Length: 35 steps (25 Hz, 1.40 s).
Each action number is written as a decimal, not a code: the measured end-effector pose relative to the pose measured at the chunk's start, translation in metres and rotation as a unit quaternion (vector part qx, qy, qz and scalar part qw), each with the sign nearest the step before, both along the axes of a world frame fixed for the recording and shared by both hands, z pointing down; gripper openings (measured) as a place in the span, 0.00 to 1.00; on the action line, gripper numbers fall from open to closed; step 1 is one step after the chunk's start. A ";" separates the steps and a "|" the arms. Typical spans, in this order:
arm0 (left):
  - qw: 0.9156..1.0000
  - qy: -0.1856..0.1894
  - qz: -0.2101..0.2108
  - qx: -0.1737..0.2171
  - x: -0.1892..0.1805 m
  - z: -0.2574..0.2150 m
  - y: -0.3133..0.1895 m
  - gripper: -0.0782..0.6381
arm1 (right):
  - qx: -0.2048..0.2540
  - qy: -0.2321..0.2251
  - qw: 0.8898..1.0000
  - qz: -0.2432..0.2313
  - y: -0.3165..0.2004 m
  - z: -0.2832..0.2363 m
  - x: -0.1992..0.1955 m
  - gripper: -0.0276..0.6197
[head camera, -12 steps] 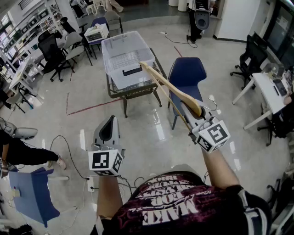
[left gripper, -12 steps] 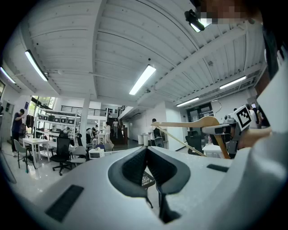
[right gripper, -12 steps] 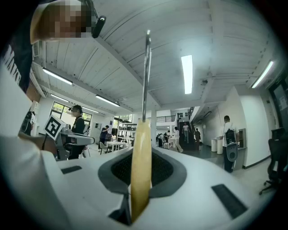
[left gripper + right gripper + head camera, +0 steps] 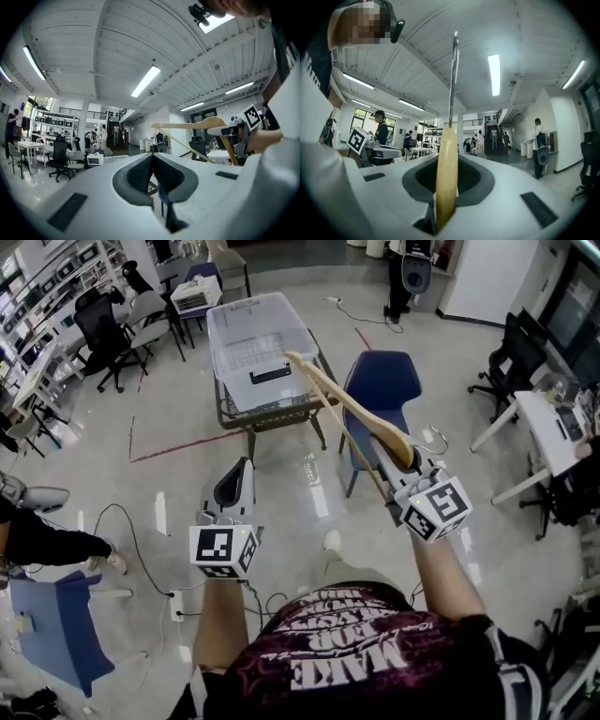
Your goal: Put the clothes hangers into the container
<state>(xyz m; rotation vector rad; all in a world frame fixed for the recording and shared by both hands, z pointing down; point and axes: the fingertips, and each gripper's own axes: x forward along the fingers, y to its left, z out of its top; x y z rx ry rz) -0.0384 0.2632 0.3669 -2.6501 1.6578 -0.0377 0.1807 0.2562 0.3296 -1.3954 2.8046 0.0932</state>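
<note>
A wooden clothes hanger sticks out forward from my right gripper, which is shut on its thick end. In the right gripper view the hanger's pale wood stands between the jaws, with its metal hook pointing up. The hanger's far tip reaches over the near edge of a clear plastic container on a small table. My left gripper is held over the floor, left of the hanger, jaws shut on nothing. The left gripper view shows its pads together and the hanger to the right.
A blue chair stands right beside the container's table. Black office chairs are at the back left, and a white desk at the right. Cables lie on the floor. Another blue chair and a person's arm are at the left.
The view has shifted slightly, and the container and table sit a little higher in it. My left gripper has drifted right and down. The right gripper still holds the hanger the same way.
</note>
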 end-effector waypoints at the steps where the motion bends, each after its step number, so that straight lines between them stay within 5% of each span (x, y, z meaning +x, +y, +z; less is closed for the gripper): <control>1: 1.000 -0.001 0.000 -0.002 0.001 0.001 -0.003 0.12 | -0.002 -0.001 1.000 0.000 -0.003 0.000 0.001 0.13; 24: 0.997 -0.026 -0.041 -0.059 -0.017 0.038 -0.144 0.12 | -0.038 -0.010 0.997 -0.072 -0.167 0.034 -0.029 0.13; 35: 0.998 -0.010 -0.043 -0.041 0.005 0.019 -0.208 0.12 | -0.024 -0.008 0.996 -0.086 -0.222 0.023 -0.012 0.13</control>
